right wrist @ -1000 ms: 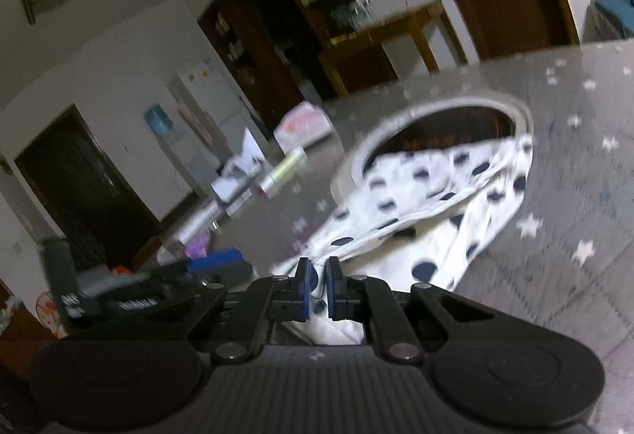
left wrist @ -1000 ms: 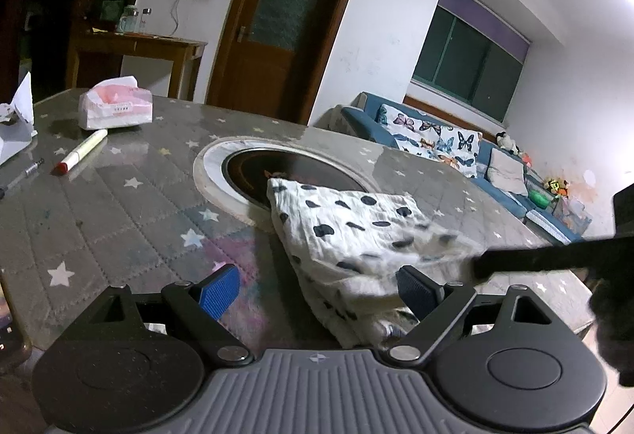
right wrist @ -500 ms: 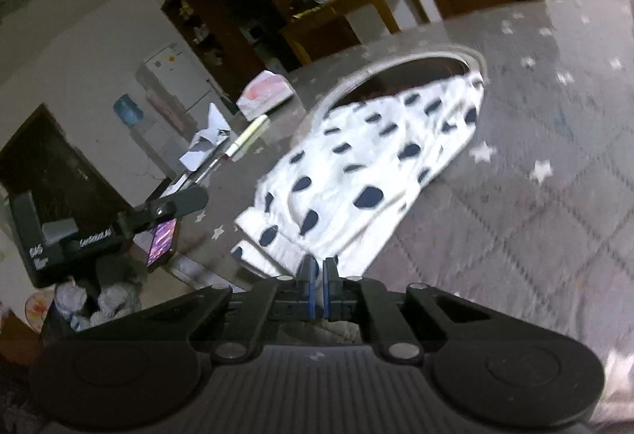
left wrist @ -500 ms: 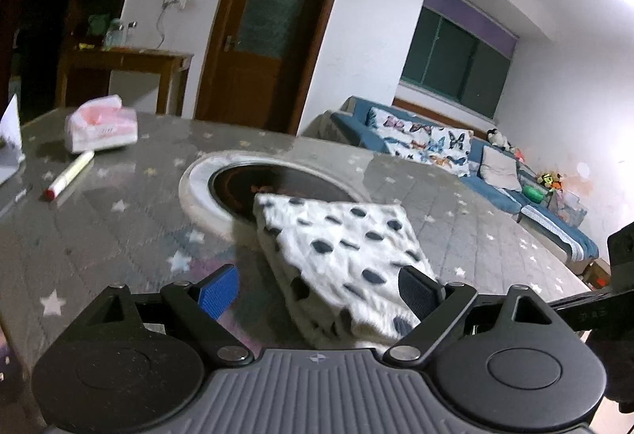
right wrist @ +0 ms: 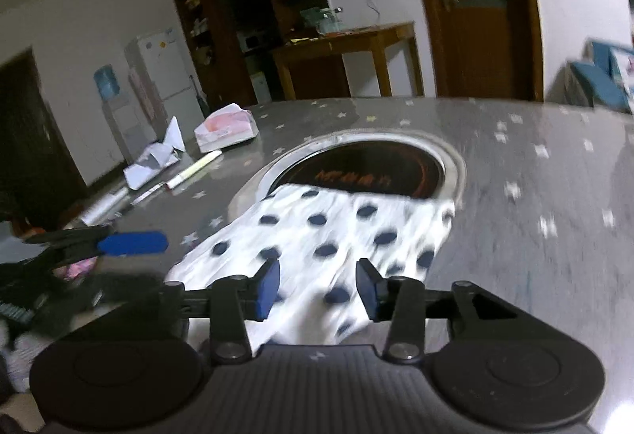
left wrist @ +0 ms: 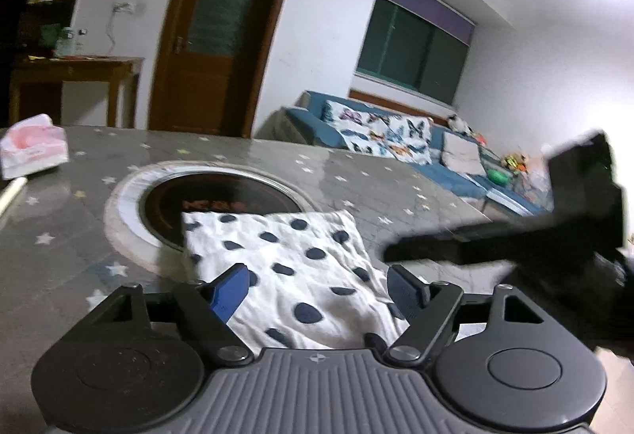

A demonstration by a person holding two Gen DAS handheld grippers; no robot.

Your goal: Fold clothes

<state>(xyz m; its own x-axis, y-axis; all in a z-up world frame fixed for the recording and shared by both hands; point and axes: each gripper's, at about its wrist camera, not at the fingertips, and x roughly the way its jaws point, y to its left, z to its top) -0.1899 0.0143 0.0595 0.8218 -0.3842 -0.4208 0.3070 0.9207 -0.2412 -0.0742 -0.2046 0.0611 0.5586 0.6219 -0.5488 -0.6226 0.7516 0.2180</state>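
Note:
A white cloth with dark blue dots (left wrist: 293, 267) lies folded on the grey star-patterned table (left wrist: 59, 236), its far edge over the round recessed cooker (left wrist: 222, 196). My left gripper (left wrist: 317, 289) hovers over the cloth's near end. Its jaws are closing, and the pads stand apart without pressing on the fabric. In the right wrist view the same cloth (right wrist: 329, 228) lies under my right gripper (right wrist: 317, 287), whose jaws are opening and grip nothing. The left gripper's blue pad (right wrist: 132, 242) shows at the left there.
A pink tissue box (right wrist: 226, 127), a marker pen (right wrist: 194, 168) and crumpled paper (right wrist: 158, 157) lie on the table's left part. A blue sofa (left wrist: 396, 141) stands beyond the table's far right edge. A wooden side table (right wrist: 348, 50) and a door stand behind.
My right gripper, shut on the cloth's edge earlier, has opened and let it go. The cloth now lies flat and folded. My left jaws have narrowed a little and shifted over the cloth.

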